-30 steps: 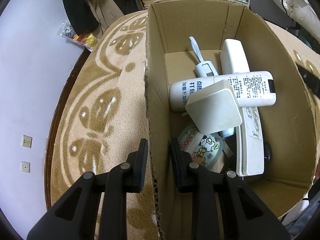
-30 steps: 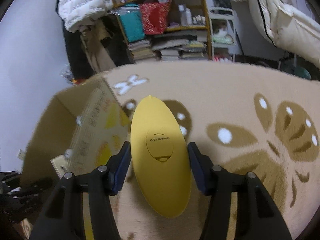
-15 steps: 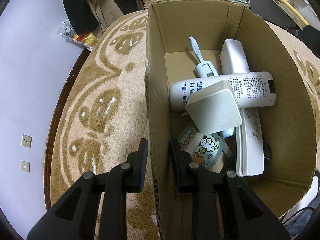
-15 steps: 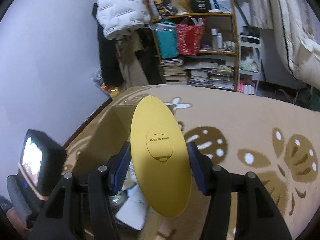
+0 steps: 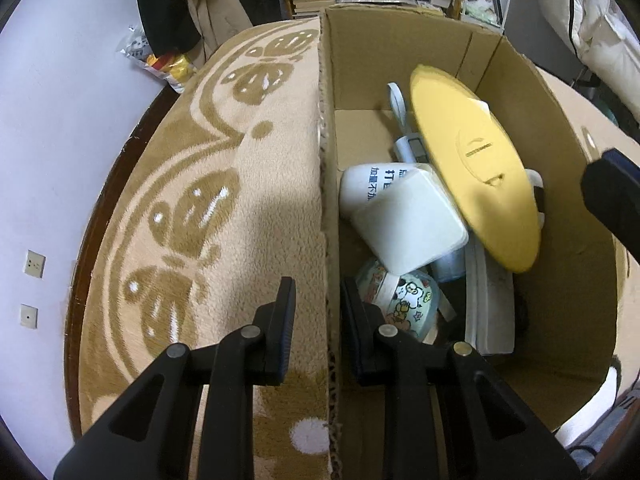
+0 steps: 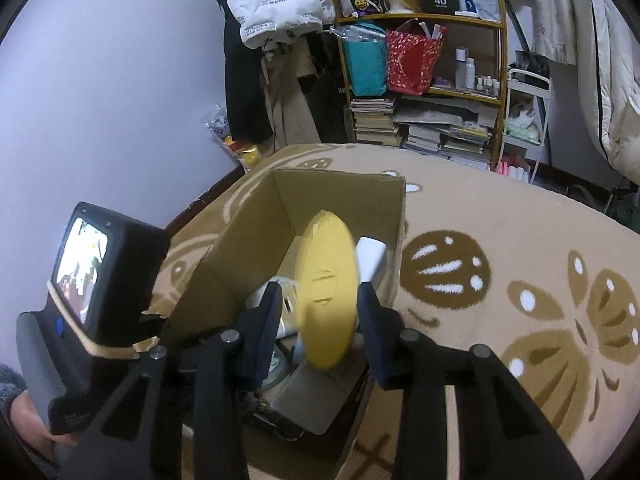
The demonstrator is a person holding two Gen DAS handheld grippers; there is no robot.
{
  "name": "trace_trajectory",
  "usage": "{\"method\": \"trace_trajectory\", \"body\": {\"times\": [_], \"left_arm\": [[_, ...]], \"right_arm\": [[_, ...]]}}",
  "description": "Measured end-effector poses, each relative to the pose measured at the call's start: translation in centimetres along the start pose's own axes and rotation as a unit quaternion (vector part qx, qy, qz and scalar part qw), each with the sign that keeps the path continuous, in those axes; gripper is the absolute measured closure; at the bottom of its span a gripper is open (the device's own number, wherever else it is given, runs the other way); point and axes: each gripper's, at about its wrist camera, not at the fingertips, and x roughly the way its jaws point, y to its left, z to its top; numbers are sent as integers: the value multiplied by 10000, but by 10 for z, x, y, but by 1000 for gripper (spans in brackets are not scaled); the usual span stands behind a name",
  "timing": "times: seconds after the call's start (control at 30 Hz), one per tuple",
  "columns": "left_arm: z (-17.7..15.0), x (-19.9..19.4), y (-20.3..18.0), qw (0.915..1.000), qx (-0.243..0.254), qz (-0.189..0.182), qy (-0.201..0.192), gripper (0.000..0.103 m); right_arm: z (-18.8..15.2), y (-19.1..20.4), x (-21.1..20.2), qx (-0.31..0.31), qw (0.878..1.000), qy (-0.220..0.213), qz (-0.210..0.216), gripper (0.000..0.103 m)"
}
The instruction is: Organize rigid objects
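The yellow oval thing (image 5: 472,168) is seen in the upper right of the left wrist view, tilted, inside the cardboard box (image 5: 400,40). It looks blurred in the right wrist view (image 6: 326,292), so it is judged to be dropping onto the pile. Whether it is already resting on the white square tub (image 5: 408,224) cannot be told.

Under it, a white bottle (image 5: 368,188), a long white remote (image 5: 490,312) and a small cartoon tin (image 5: 404,296) are packed in the middle of the frame.

The right gripper (image 6: 318,316) is seen low in its own view. Its jaws are closing, but the pads are not pressed on the yellow thing, so nothing is held by them.

The left gripper (image 5: 318,316) is seen at the bottom of its view. The box wall is pinched between its nearly shut jaws.

For this step to be done well, the box should be kept steady by the left tongs. The right tongs should be lifted straight out, so the yellow thing is not bumped. If it ends up leaning on the wall, it can be nudged flat.

The box is set on a tan rug (image 5: 200,200) with brown shapes.
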Motion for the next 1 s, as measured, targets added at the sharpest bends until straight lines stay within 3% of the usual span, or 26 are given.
{"method": "trace_trajectory", "body": {"times": [0.3,0.57,0.7,0.77,1.0], "left_arm": [[-11,-27,2,9989,6,-48,-467,81],[-26,-61,-2,9940,225,110,-1065,80],[-33,-76,5,9924,128,9,-1226,78],[-38,-85,10,9910,59,-13,-1338,78],[-57,-121,26,9814,-153,29,-1916,47]], "right_arm": [[-13,-11,-37,413,9985,-294,-216,60],[-34,-22,-67,773,9939,-666,-406,30],[-44,-24,-79,850,9921,-679,-620,27],[-48,-25,-88,926,9908,-773,-614,18],[-55,-20,-118,902,9874,-1066,-745,11]]}}
